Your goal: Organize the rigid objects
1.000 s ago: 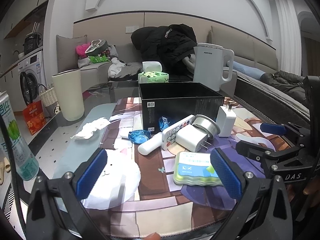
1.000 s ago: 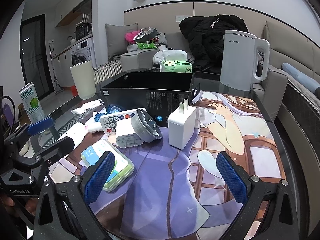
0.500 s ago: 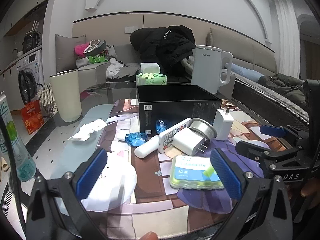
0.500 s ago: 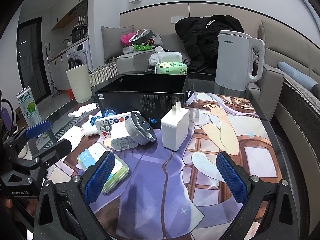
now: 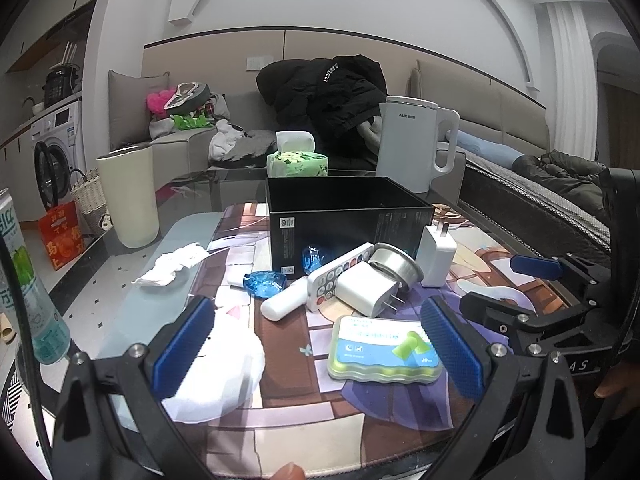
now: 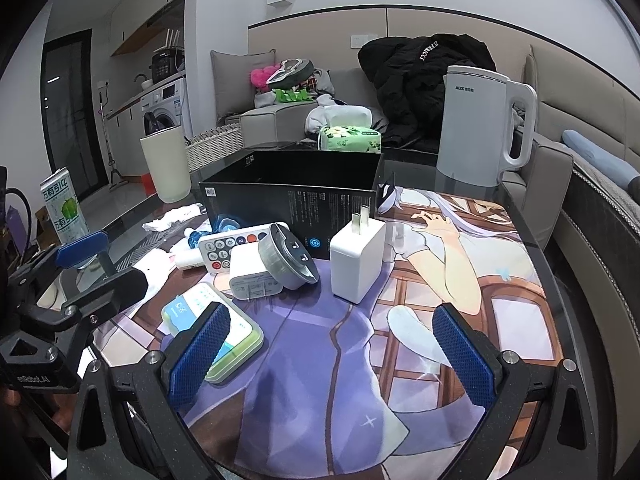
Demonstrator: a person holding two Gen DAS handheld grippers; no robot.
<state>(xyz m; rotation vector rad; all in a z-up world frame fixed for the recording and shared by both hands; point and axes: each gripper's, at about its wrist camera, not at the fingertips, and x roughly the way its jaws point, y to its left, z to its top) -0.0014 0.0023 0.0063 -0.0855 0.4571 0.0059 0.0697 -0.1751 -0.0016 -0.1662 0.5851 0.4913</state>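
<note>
So far you have only drawn both cameras back slightly; nothing is sorted. Your left hand-held gripper (image 5: pixel 316 344) and right hand-held gripper (image 6: pixel 332 354) gape empty, while the chargers (image 6: pixel 358 262), remote (image 5: pixel 340 276) and green case (image 5: pixel 384 350) lie before the black box (image 5: pixel 344 216) on the surface.

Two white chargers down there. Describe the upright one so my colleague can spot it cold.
Start at the open black box mid-table. At its right front corner, beside the tilted metal tin, stands a white charger. Unlike the other charger, which lies flat against the remote, it stands alone with its two prongs pointing up.
</note>
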